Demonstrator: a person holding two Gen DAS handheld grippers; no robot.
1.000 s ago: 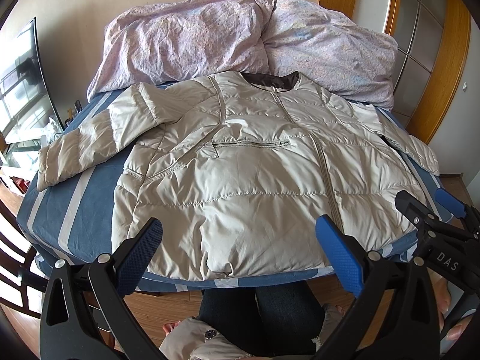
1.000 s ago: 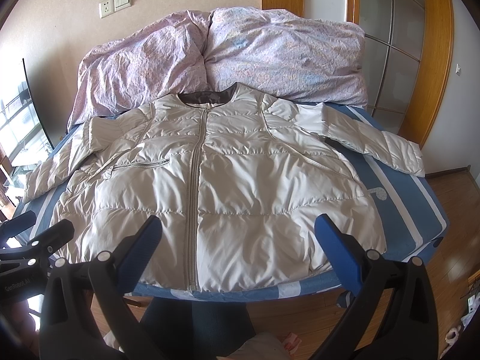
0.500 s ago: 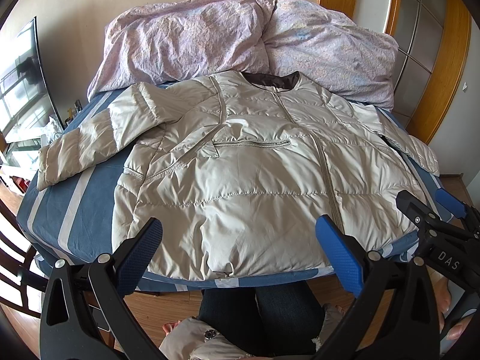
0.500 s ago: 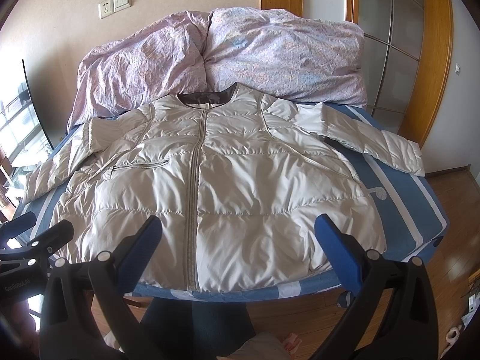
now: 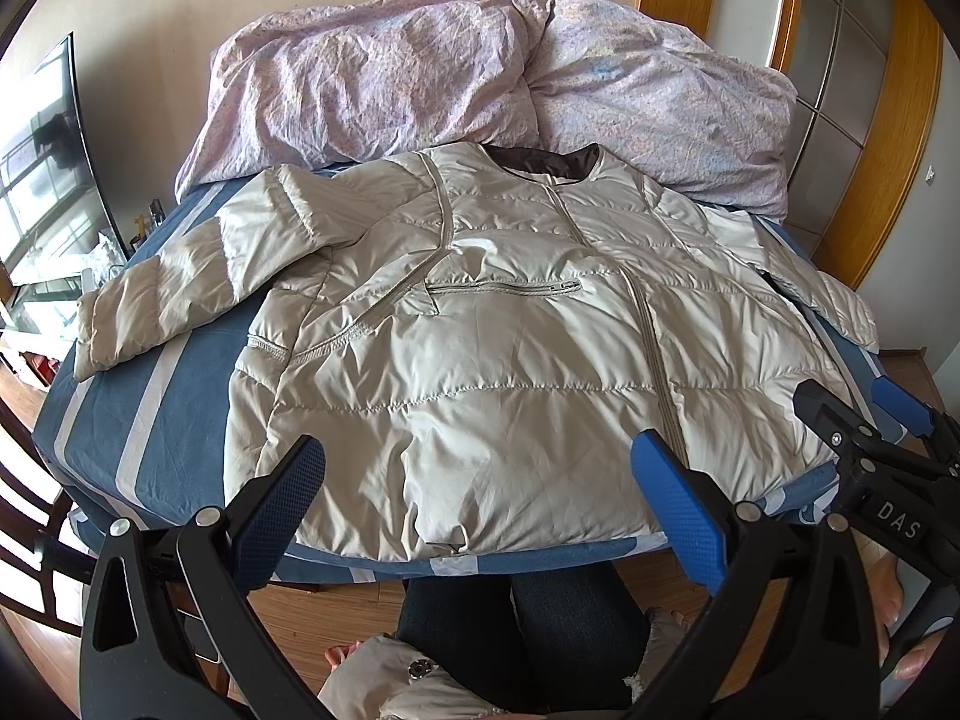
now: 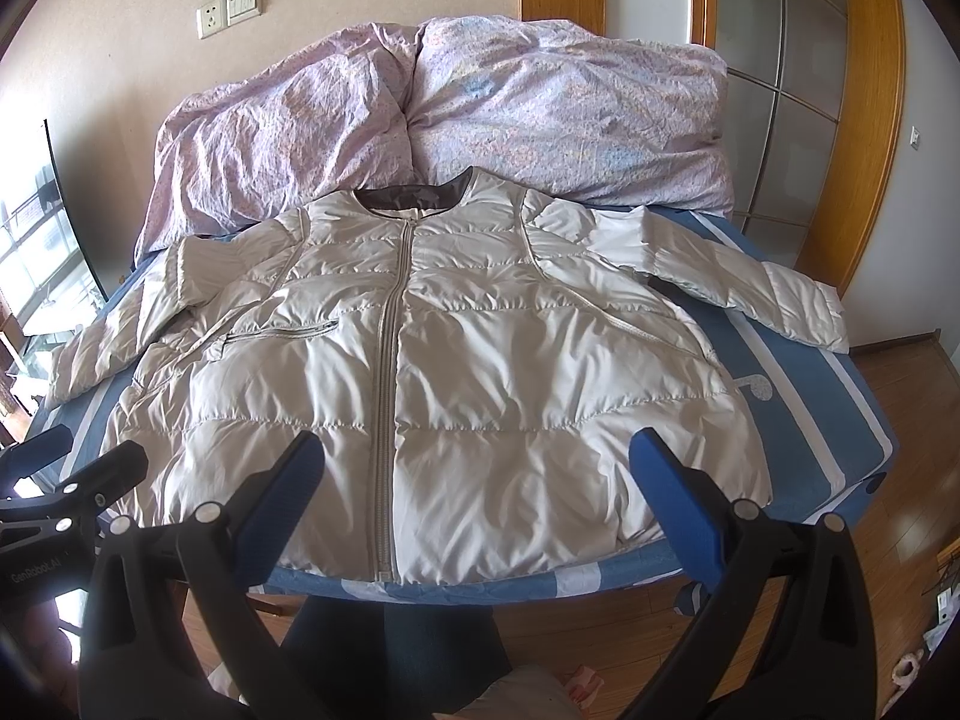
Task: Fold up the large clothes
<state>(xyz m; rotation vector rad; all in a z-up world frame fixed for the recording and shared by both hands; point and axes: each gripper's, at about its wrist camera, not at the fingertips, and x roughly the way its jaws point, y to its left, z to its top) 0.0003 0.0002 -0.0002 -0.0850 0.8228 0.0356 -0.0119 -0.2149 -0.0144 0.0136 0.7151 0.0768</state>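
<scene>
The bed (image 6: 798, 396), in blue sheets with pale stripes, carries everything, and the puffy beige jacket (image 6: 480, 372) is the landmark on it: spread front-up, zipped, collar toward the crumpled lilac duvet (image 6: 480, 102) just beyond it, hem along the bed's near edge. Its left sleeve (image 5: 180, 294) runs out sideways from the jacket; its right sleeve (image 6: 750, 294) does the same on the other side, both flat on the sheet.

No fold has been made yet, so this looks like the opening step: lining up for the first grasp. The left hand-held gripper (image 5: 477, 504) hangs just short of the jacket's hem, fingers spread wide and empty; the right hand-held gripper (image 6: 477, 504) likewise (neither touches cloth).

The next move likely calls for reaching out to a sleeve cuff, pinching the slippery padded fabric firmly, and bringing it across the jacket's chest.
</scene>
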